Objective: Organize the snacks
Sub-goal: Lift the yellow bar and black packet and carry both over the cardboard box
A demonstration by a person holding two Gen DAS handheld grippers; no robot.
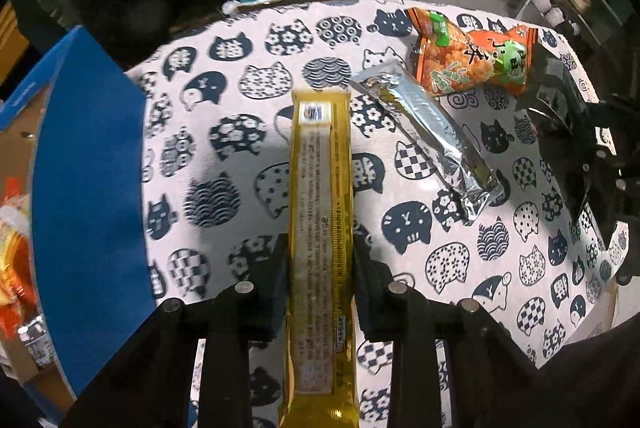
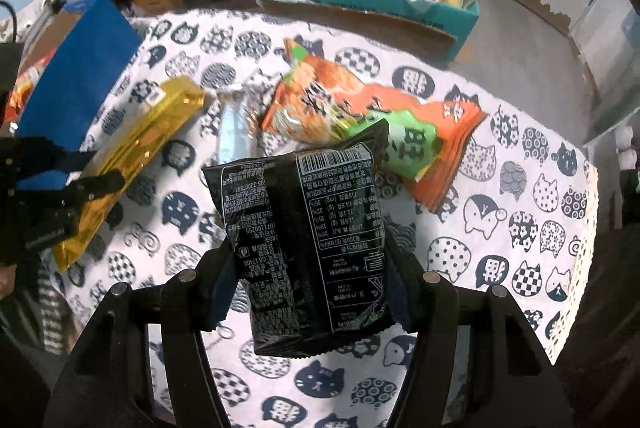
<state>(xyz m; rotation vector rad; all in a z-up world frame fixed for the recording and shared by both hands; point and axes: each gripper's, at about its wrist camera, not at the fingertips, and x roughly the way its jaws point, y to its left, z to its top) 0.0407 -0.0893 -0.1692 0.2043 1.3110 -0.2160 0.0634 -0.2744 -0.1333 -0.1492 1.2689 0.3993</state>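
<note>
- The left tool (image 1: 320,260) is pointing steeply downward, its two black fingers (image 1: 276,268) pressing on the sides of a long gold packet (image 1: 320,211) that is running lengthwise between them.
- In the right wrist view, the left tool (image 2: 96,183) is appearing at the left edge, clamping the same gold packet (image 2: 136,155) partway along its length.
- The right tool (image 2: 312,280) is also pointing steeply downward, its fingers (image 2: 224,280) gripping a black snack bag (image 2: 312,228) from both sides.
- In the left wrist view, the right tool (image 1: 568,131) is showing at the right edge as a dark frame; its fingertips are not discernible there.
</note>
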